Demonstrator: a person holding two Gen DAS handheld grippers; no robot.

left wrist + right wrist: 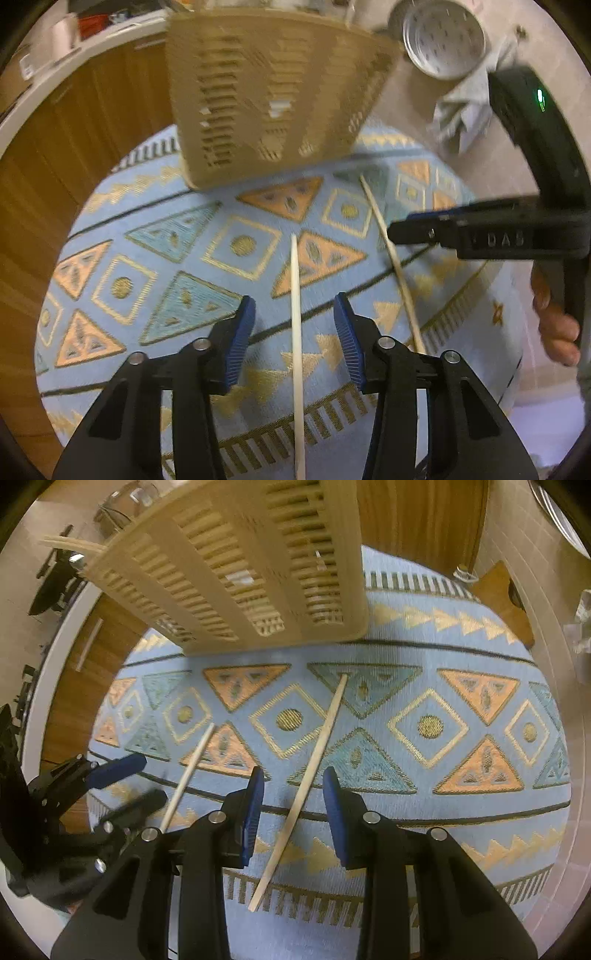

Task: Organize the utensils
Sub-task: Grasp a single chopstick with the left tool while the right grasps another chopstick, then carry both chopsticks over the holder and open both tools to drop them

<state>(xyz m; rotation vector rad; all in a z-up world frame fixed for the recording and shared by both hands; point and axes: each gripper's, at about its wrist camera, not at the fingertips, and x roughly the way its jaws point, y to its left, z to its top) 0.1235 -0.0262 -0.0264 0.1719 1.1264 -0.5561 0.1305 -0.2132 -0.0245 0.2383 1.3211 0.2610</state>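
Two pale wooden chopsticks lie on a blue patterned mat [155, 236] [461, 657]. In the left wrist view my left gripper [295, 306] is open, its blue pads either side of one chopstick [296, 332], not touching it. The second chopstick [391, 254] lies to the right, under my right gripper [410, 229]. In the right wrist view my right gripper [293, 779] is open astride that chopstick [306, 786]; the first chopstick [188, 771] and my left gripper [136, 779] are at the left. A beige slotted utensil basket [266, 99] [243, 565] stands at the mat's far side.
A metal pan [441, 37] and a crumpled grey cloth [465, 107] lie on the floor beyond the mat. Wooden cabinet fronts [66, 155] run along the left. A hand [557, 325] holds the right gripper's handle.
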